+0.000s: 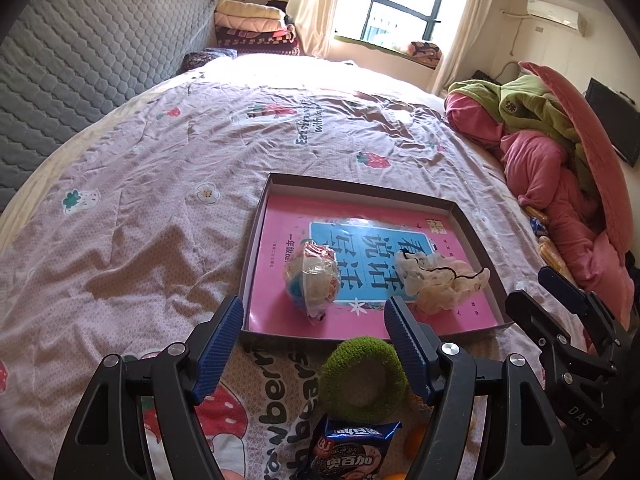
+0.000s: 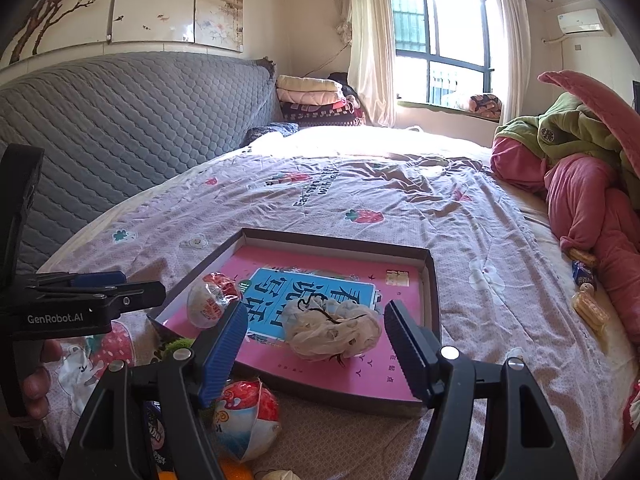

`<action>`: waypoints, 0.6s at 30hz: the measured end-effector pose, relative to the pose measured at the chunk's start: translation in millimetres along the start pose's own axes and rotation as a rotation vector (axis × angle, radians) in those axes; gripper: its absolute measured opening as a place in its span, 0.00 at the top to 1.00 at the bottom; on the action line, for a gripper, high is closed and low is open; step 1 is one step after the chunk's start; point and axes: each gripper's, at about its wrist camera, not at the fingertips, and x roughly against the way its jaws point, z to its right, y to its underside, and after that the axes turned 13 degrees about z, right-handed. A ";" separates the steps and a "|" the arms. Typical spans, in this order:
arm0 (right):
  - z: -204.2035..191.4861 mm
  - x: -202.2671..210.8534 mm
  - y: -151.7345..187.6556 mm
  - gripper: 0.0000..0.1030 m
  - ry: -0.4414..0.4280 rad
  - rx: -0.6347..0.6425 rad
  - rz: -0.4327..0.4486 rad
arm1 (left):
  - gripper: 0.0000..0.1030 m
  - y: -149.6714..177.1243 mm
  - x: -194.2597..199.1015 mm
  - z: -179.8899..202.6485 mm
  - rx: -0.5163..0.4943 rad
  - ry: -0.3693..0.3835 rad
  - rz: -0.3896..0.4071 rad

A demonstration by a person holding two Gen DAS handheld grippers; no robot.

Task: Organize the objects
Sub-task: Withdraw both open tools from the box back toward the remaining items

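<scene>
Both my left gripper [image 1: 314, 344] and right gripper [image 2: 316, 344] stand open, empty. My snack packet [image 1: 348, 452] is cut off at the bed's [image 1: 160, 184] near edge, its print unreadable; the left gripper's side reads "GenRobot.AI".

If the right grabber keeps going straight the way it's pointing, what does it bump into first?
Probably the crumpled white cloth bundle lying in the shallow box. It sits right between the open fingers of the right gripper, though depth is hard to judge.

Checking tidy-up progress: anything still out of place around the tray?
Yes. The green ring, a cookie packet and a wrapped egg toy lie on the bedsheet outside the tray; more snacks sit by the pink bedding.
</scene>
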 end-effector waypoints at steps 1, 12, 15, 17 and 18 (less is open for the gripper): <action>-1.0 1.5 0.3 0.32 0.001 0.004 -0.002 | 0.28 0.8 2.1 -0.3 -0.001 -0.006 0.001; -9.4 23.1 4.0 0.32 -0.029 0.019 -0.009 | 0.28 22.0 16.6 11.1 -0.035 -0.006 -0.016; -11.9 29.2 5.3 0.32 -0.044 0.017 -0.012 | 0.28 25.3 21.2 14.9 -0.046 0.000 -0.014; -12.0 31.8 6.0 0.32 -0.051 0.017 -0.017 | 0.28 27.6 22.8 17.0 -0.057 -0.001 -0.015; -12.1 32.9 6.7 0.32 -0.052 0.020 -0.021 | 0.28 28.8 23.4 17.2 -0.060 -0.001 -0.017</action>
